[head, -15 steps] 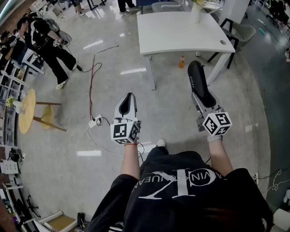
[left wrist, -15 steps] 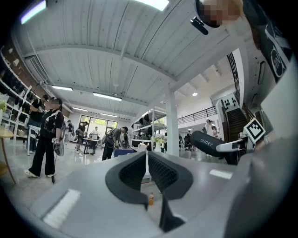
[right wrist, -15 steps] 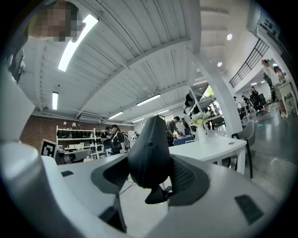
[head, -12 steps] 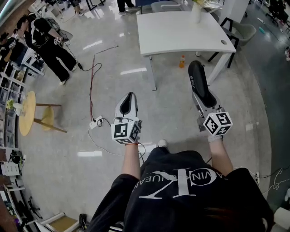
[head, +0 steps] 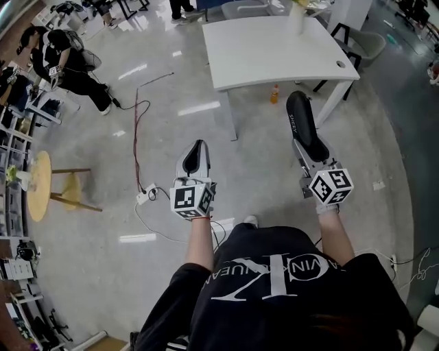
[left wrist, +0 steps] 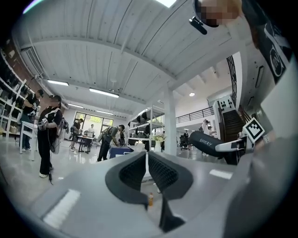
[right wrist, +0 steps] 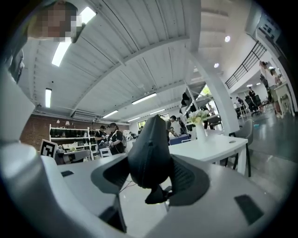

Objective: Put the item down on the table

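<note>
My right gripper (head: pixel 306 145) is shut on a black oblong case (head: pixel 301 122) with white lettering, held in the air over the floor in the head view. In the right gripper view the case (right wrist: pixel 149 151) stands up between the dark pads (right wrist: pixel 186 177) of my right gripper (right wrist: pixel 150 179), hiding the gap. The white table (head: pixel 274 49) lies ahead of it, a short way beyond the case's tip. My left gripper (head: pixel 196 147) is shut and empty; its pads (left wrist: pixel 163 172) almost meet in the left gripper view. The case (left wrist: pixel 207 142) also shows there at the right.
A vase of flowers (head: pixel 296 15) stands at the table's far edge. An orange bottle (head: pixel 274 94) sits on the floor under the table. Cables (head: pixel 136 130) run across the floor at the left, near a round wooden stool (head: pixel 40 185). People (head: pixel 65 58) stand at the far left.
The head view has shifted slightly, so the floor and table sit a little lower. Both grippers keep the same stance, and the case stays in the right one.
</note>
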The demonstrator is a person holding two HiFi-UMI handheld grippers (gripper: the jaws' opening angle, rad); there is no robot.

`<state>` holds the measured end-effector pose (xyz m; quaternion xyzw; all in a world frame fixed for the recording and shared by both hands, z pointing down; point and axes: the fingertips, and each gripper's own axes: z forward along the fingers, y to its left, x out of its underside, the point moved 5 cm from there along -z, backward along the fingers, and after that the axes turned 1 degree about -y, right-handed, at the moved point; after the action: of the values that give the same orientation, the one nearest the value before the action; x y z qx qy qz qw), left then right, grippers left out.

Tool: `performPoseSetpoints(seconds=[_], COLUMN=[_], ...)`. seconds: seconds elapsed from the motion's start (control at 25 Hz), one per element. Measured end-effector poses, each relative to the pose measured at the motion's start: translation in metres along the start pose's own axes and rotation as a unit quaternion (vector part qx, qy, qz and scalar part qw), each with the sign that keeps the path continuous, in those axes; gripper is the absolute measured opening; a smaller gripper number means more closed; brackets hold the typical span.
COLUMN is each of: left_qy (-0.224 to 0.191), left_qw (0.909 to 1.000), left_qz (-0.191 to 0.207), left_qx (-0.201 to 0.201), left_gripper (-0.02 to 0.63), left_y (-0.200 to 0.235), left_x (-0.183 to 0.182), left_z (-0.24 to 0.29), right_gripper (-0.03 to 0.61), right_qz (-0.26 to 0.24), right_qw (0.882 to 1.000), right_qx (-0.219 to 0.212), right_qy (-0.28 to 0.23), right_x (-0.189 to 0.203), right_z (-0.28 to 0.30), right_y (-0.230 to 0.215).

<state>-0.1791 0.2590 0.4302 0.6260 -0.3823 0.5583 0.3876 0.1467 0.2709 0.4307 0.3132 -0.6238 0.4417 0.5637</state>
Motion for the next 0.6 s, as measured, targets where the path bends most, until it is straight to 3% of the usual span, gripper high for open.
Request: performPoseSetpoints(seconds=[0.6], left_qy=[0.005], left_qw=[0.9999], left_qz=[-0.013], left_qx=[0.005], left_gripper=[0.026], left_y=[0.038], left_x=[0.009], left_z=[0.036], right_gripper=[0.259], right_qz=[0.018], right_qw=[1.0], right_qx=[0.017], right_qy=[-0.009], right_x=[0.001], right_z=[0.046], right_y=[-0.007])
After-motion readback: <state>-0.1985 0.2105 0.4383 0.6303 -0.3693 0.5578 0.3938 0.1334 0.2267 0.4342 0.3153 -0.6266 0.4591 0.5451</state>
